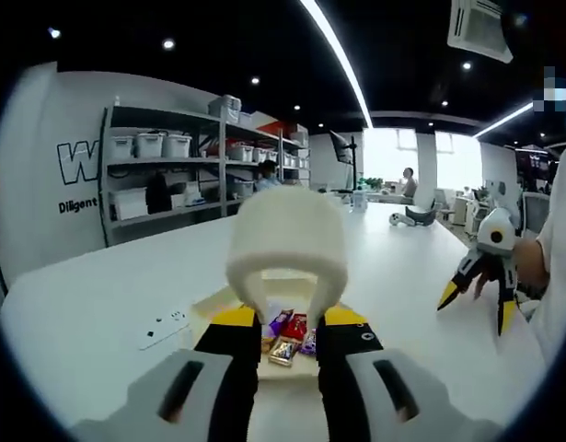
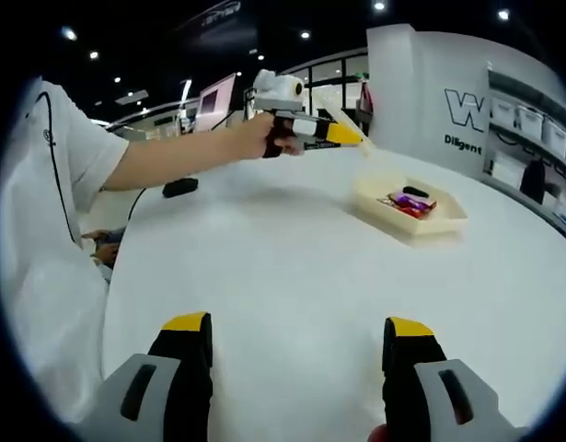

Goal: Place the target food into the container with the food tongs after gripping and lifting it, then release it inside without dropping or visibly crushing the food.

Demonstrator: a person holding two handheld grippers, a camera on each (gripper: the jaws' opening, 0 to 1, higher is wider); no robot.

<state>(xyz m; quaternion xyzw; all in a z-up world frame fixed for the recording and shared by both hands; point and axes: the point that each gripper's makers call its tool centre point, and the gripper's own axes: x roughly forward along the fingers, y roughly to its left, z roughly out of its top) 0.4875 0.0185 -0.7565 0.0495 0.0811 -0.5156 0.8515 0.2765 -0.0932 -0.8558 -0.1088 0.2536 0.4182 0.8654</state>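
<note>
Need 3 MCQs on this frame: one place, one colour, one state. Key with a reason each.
1. Where do the wrapped snacks lie?
A. in the cream tray
B. on a plate
C. on the floor

2. What colour are the tongs held in the left tool?
A. black
B. white
C. red

3. The right tool is:
A. shut on a snack
B. shut on nothing
C. open and empty

Key:
1 A, the snacks sit inside the tray's walls.
2 B, a white bend rises between the jaws.
3 C, the jaws stand wide apart over bare table.
</note>
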